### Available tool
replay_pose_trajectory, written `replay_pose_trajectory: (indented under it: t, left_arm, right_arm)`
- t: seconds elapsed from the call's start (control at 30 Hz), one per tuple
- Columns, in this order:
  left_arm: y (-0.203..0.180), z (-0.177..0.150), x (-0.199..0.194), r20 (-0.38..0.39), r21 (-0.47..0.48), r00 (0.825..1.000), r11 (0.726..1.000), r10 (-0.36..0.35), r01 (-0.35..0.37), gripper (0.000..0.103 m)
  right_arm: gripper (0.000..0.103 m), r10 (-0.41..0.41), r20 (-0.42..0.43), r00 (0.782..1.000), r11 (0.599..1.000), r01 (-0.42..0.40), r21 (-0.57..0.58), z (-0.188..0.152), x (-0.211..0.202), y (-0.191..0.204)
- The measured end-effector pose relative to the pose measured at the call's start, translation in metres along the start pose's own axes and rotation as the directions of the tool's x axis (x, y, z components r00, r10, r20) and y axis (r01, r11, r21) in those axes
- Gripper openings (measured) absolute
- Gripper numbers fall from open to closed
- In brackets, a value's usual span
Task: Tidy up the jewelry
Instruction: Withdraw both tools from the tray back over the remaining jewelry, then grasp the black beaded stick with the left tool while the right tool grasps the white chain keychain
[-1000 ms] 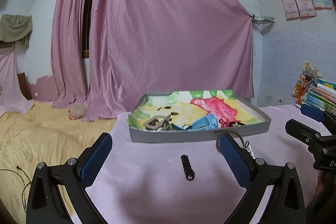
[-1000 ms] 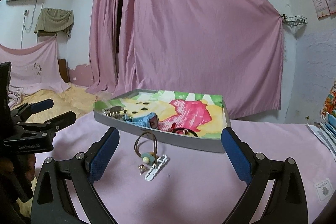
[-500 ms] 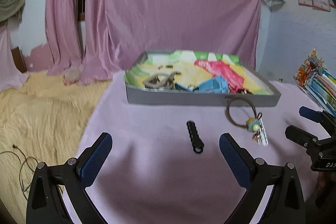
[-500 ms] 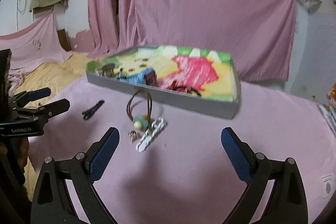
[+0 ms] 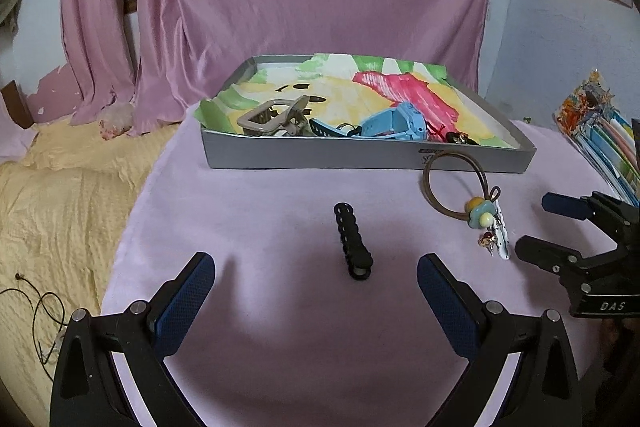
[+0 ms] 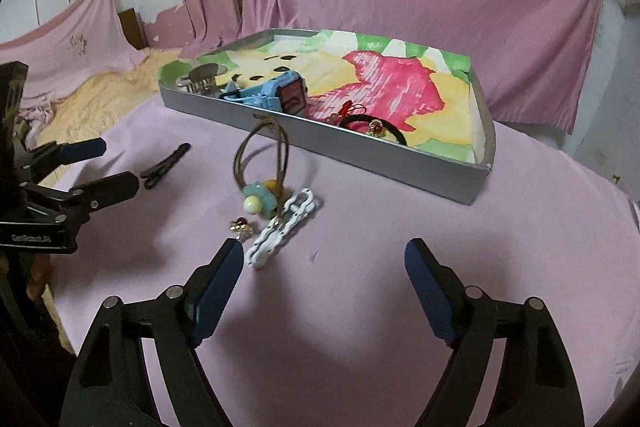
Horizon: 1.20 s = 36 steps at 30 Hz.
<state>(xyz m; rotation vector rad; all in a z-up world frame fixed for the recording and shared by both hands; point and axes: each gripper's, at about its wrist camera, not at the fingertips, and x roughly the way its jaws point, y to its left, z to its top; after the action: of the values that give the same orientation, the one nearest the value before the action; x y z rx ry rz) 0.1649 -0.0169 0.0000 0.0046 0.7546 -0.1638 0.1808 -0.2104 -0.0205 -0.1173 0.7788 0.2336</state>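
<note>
Four loose pieces are left on the pink cloth before the tray (image 5: 360,157). Both grippers are held spread and empty: the left gripper (image 5: 314,281) is lined up on the black clip (image 5: 353,247), the right gripper (image 6: 324,267) beside the white clip (image 6: 282,229). A descent and pinch is called for next. The hair tie (image 6: 260,163) and small earring (image 6: 240,227) lie close, easily snagged.

Over the last second I have tipped both grippers down toward the pink cloth (image 5: 260,211) and brought them nearer the loose pieces. From my left gripper (image 5: 316,291), the black clip (image 5: 353,247) has drawn close, now lying between its spread fingers; before it lay farther ahead. My right gripper (image 6: 324,283) has shifted right and closed in on the white clip (image 6: 282,229), which now lies just off its left fingertip (image 6: 226,267). Nothing on the cloth has moved.
</note>
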Motion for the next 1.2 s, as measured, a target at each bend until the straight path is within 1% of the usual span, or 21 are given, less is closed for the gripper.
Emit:
replay_pose_trajectory:
  t: [0.1,0.17,0.2,0.33,0.4,0.47,0.57,0.67,0.73,0.9,0.97,1.0,1.03,1.07,1.2]
  left_arm:
    - [-0.002,0.004,0.003,-0.01,0.002,1.0,1.0,-0.003,0.003,0.096]
    - [-0.003,0.007,0.007,-0.019,0.005,1.0,1.0,-0.006,0.006,0.09]
    - [-0.004,0.008,0.008,-0.024,0.006,1.0,1.0,-0.008,0.008,0.089]
    - [-0.007,0.01,0.014,-0.045,0.021,0.999,1.0,-0.018,0.019,0.078]
    - [-0.01,0.012,0.016,-0.052,0.03,0.998,0.999,-0.023,0.025,0.074]
    - [-0.014,0.014,0.019,-0.059,0.038,0.998,0.999,-0.034,0.036,0.068]
    - [-0.018,0.014,0.023,-0.074,0.048,0.996,0.998,-0.042,0.046,0.058]
    - [-0.019,0.012,0.023,-0.073,0.05,0.997,0.998,-0.036,0.039,0.054]
    - [-0.017,0.012,0.022,-0.068,0.04,0.997,0.998,-0.044,0.047,0.051]
    - [-0.016,0.011,0.02,-0.058,0.039,0.997,0.998,-0.046,0.048,0.041]
    - [-0.018,0.01,0.021,-0.056,0.052,0.998,0.998,-0.039,0.042,0.034]
    - [-0.02,0.01,0.021,-0.055,0.06,0.998,0.997,-0.035,0.038,0.033]
    - [-0.021,0.01,0.02,-0.055,0.067,0.998,0.997,-0.037,0.04,0.029]
    - [-0.022,0.01,0.021,-0.055,0.071,0.998,0.997,-0.038,0.042,0.024]
    - [-0.025,0.009,0.02,-0.053,0.082,0.998,0.996,-0.035,0.04,0.016]
  right_arm:
    - [0.078,-0.003,-0.013,1.0,1.0,0.003,-0.01,0.006,0.005,0.001]
    - [0.078,-0.007,-0.022,1.0,1.0,0.006,-0.02,0.009,0.009,0.002]
    - [0.078,-0.009,-0.028,1.0,1.0,0.008,-0.024,0.01,0.011,0.003]
    - [0.076,0.004,-0.07,0.998,1.0,-0.005,-0.027,0.014,0.019,0.005]
    - [0.076,-0.004,-0.072,0.997,0.999,0.001,-0.039,0.016,0.02,0.006]
    - [0.076,-0.044,-0.069,0.997,0.997,0.039,-0.069,0.019,0.023,0.008]
    - [0.076,-0.027,-0.081,0.996,0.998,0.022,-0.062,0.02,0.025,0.006]
    - [0.07,-0.011,-0.08,0.997,0.998,0.006,-0.063,0.019,0.024,0.004]
    - [0.066,-0.006,-0.078,0.997,0.998,0.001,-0.062,0.018,0.023,0.002]
    - [0.049,0.009,-0.074,0.997,0.999,-0.012,-0.045,0.016,0.021,-0.004]
    - [0.046,0.012,-0.072,0.997,0.999,-0.015,-0.051,0.016,0.022,-0.004]
    - [0.043,0.013,-0.071,0.997,0.998,-0.016,-0.055,0.017,0.022,-0.003]
    - [0.041,0.016,-0.07,0.997,0.998,-0.02,-0.057,0.017,0.022,-0.002]
    - [0.037,0.025,-0.07,0.997,0.998,-0.029,-0.055,0.018,0.023,-0.002]
    - [0.024,0.056,-0.071,0.996,0.997,-0.06,-0.049,0.019,0.025,0.0]
